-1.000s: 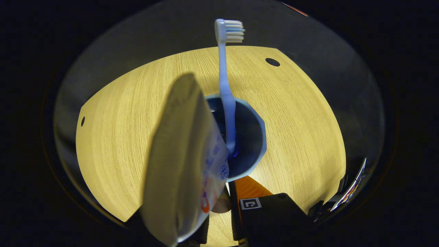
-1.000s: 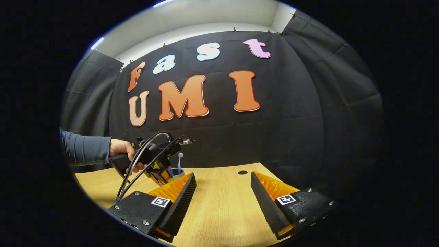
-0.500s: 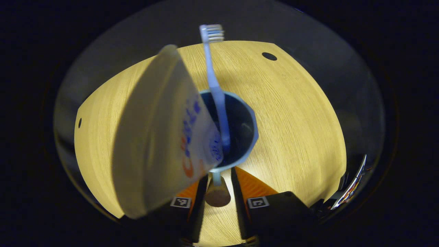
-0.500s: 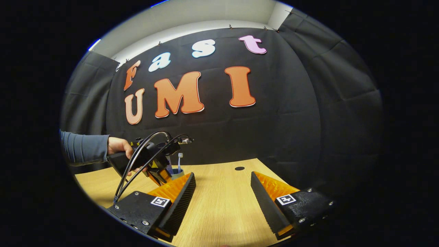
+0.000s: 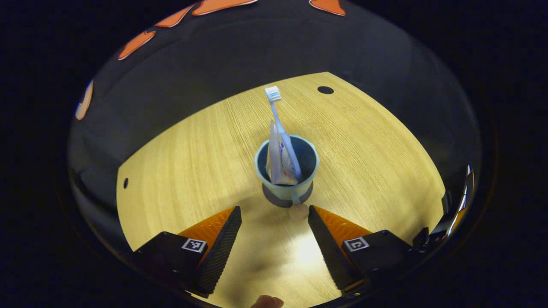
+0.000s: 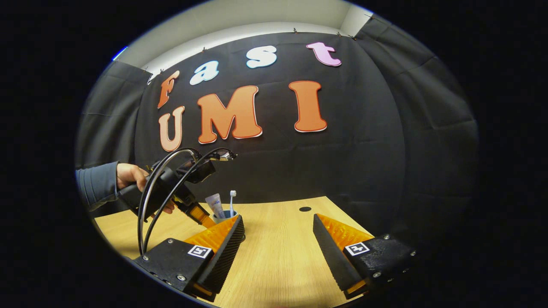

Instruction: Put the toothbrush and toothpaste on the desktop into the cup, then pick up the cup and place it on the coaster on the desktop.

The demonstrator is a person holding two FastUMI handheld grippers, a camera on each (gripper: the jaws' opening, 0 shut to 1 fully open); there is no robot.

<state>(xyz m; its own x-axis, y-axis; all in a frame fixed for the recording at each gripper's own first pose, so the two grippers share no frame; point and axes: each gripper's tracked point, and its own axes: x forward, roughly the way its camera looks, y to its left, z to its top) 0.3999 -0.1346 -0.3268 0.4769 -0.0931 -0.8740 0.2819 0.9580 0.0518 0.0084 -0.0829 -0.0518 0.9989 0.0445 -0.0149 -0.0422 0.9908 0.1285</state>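
On the desk (image 5: 180, 154), in the middle, stands the cup (image 5: 286, 164). The toothbrush (image 5: 280, 124) and the toothpaste (image 5: 276, 159) both stand inside it, leaning a bit and sticking up over the rim.

What could go wrong is that the cup tips. It is small and light, and the tall brush and tube make it top-heavy. If a claw bumps the rim or squeezes only one side, the cup could fall and spill them out. It could also slip if held too loosely.

The cup is pale blue with a dark inside. A small round tan thing, maybe the coaster (image 5: 298, 211), lies just in front of it, but I cannot tell for sure.

The left claw (image 5: 274, 231) is spread wide and holds nothing, a little way back from the cup. The right claw (image 6: 278, 239) is spread wide too, over bare desk, well apart from the cup.
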